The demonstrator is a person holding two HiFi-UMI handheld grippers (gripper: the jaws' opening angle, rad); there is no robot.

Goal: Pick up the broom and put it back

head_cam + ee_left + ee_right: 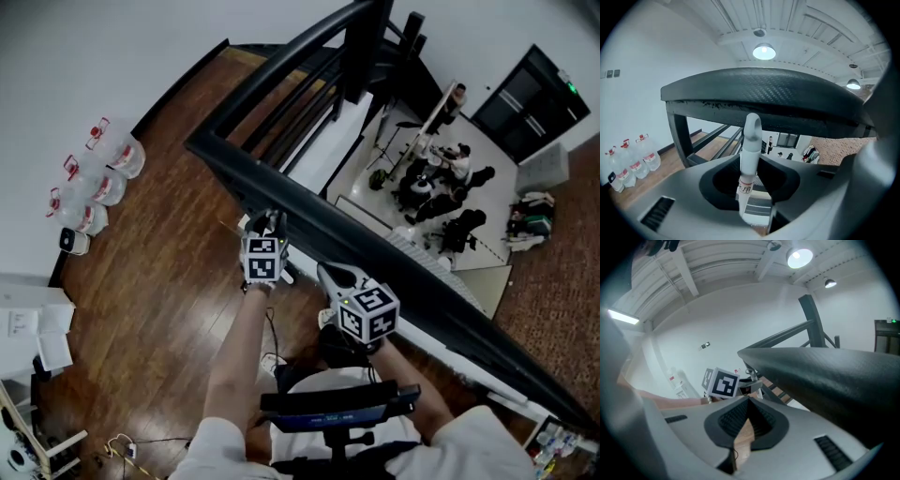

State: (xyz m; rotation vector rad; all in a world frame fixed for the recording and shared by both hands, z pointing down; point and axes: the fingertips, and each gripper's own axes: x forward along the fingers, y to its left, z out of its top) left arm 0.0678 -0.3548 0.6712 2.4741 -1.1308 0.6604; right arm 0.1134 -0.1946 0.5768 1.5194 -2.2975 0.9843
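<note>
The broom's white handle stands upright in the middle of the left gripper view. Its looped top reaches up in front of the black handrail, and whether the two touch cannot be told. The left tool is clenched on this handle close to its top end. The brush end is out of view in all three views. The right tool sits just to the right of the left one in the head view, with its jaws closed together on nothing.

Both tools hang over the wooden floor right by the rail. Beyond the rail, at the upper right of the head view, is a lower level with people on it.

The risk lies in the high grip. With most of the broom's length hanging below, it would likely swing or twist in the pads when lifted. It could slide out, or its top could knock the handrail. A slip on the far side of the rail would drop it toward the people below. The empty right tool could steady the handle lower down.
</note>
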